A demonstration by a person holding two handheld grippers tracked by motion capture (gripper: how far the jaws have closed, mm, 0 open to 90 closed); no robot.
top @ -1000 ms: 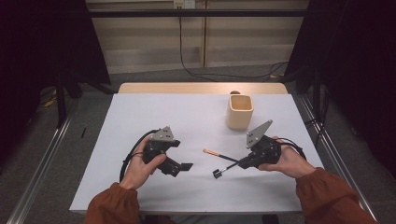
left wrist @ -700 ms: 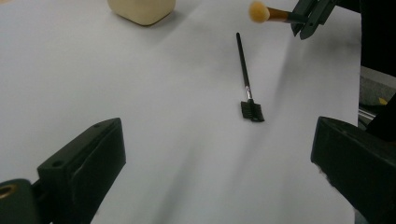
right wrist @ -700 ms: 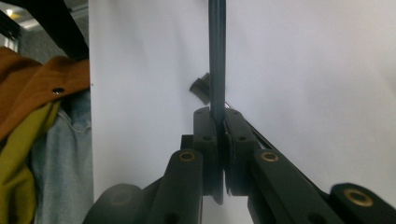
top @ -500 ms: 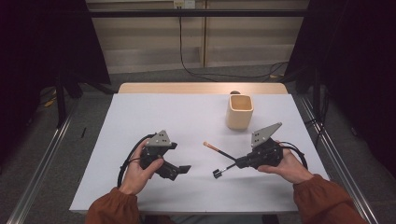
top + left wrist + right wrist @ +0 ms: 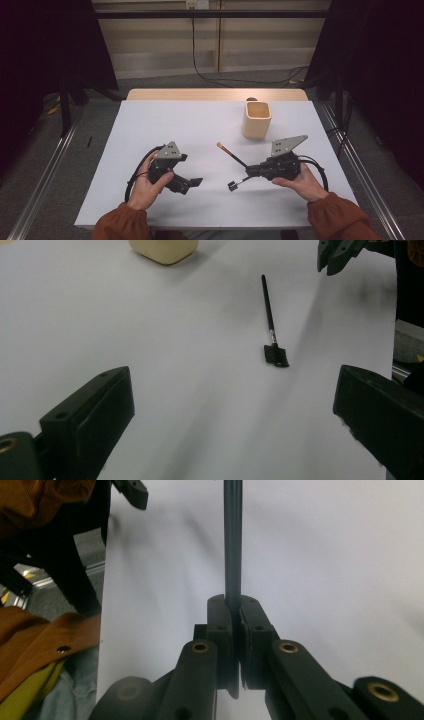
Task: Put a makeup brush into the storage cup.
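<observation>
Right gripper [image 5: 248, 173] near right on table [image 5: 150, 125], jaws pressed together on black stem of brush [image 5: 234, 166]; in right gripper view stem [image 5: 233, 540] runs straight out from between pads. Brush head low near centre, orange tip pointing far-left toward beige cup [image 5: 257, 119], apart from it. Left gripper [image 5: 192, 183] near left, jaws spread wide, holding nothing, aimed at brush [image 5: 270, 325]

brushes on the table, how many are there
1. A thin black brush lies on the white table in front of the beige cup, its handle clamped in the right gripper. The cup's inside is not fully visible, so more could be hidden.
</observation>
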